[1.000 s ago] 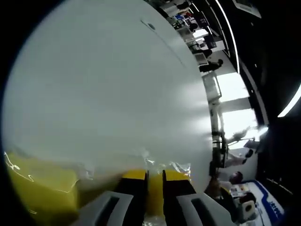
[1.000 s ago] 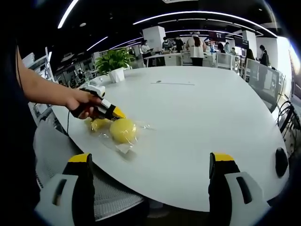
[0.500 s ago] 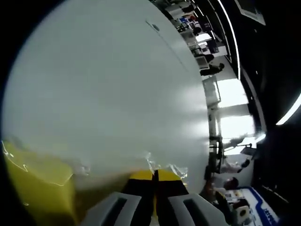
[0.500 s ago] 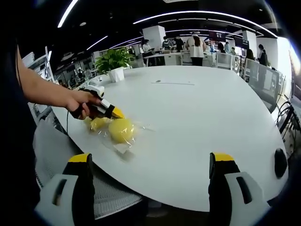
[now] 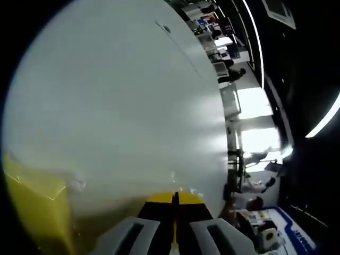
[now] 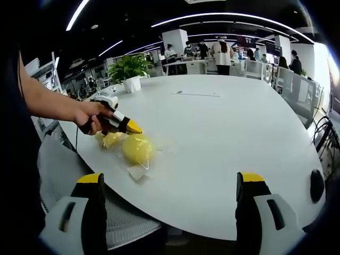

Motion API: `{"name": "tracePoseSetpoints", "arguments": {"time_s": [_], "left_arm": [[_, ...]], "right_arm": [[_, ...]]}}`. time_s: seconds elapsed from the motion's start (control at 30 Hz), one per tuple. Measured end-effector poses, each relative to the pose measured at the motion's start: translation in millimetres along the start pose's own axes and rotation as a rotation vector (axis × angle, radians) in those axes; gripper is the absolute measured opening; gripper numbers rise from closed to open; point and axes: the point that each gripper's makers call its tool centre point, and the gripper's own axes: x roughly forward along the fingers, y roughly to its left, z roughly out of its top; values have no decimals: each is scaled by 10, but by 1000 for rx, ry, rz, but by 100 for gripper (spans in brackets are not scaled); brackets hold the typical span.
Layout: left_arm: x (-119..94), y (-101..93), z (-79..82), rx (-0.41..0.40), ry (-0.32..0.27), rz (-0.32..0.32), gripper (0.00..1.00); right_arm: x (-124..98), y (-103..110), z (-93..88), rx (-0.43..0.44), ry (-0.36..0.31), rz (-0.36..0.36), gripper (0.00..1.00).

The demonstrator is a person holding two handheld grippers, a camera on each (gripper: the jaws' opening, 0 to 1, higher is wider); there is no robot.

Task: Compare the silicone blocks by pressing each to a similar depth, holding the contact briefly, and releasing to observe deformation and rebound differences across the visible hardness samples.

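A round yellow silicone block (image 6: 137,149) in clear film lies near the table's left edge, with a smaller yellow block (image 6: 111,139) beside it. A person's hand holds my left gripper (image 6: 131,127) just above and behind the round block, its yellow tips together. In the left gripper view its jaws (image 5: 175,197) are shut, crinkled film (image 5: 183,187) lies right at the tips, and a yellow block (image 5: 37,212) sits at the lower left. I cannot tell whether film is nipped. My right gripper (image 6: 172,178) hangs open, well short of the blocks, with nothing between its jaws.
The white oval table (image 6: 228,122) stretches far back and right. A potted plant (image 6: 129,69) stands at its far left. A mesh chair (image 6: 125,226) sits under the near edge. A dark round object (image 6: 317,184) lies at the right edge. People stand in the background.
The left gripper's jaws, apart a second ago with yellow showing between them, have closed. The film around the round block has shifted a little. The right gripper has not moved.
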Motion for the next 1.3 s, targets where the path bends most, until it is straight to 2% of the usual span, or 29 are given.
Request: {"name": "tracePoseSetpoints", "arguments": {"time_s": [0.27,0.33,0.43,0.47,0.5,0.67,0.93,1.3], "left_arm": [[-21,-198,-45,38,3,-55,0],[-35,-218,-53,80,1,-57,0],[-50,-249,-47,81,-1,-70,0],[-65,-280,-37,99,-5,-75,0],[-102,-387,-16,212,-13,-110,0],[-188,-543,-1,290,-28,-142,0],[-276,-668,105,340,-53,-166,0],[-461,-915,315,452,-109,-186,0]], "right_arm": [[4,9,5,0,-4,-2,96],[7,15,17,-1,-7,-3,96],[8,24,35,-2,-11,-2,96],[4,23,50,-6,-14,-1,96],[3,23,52,-6,-15,-1,96],[6,26,73,-11,-16,1,96],[15,49,160,-26,-27,4,96],[-7,45,310,-35,-50,3,96]]}}
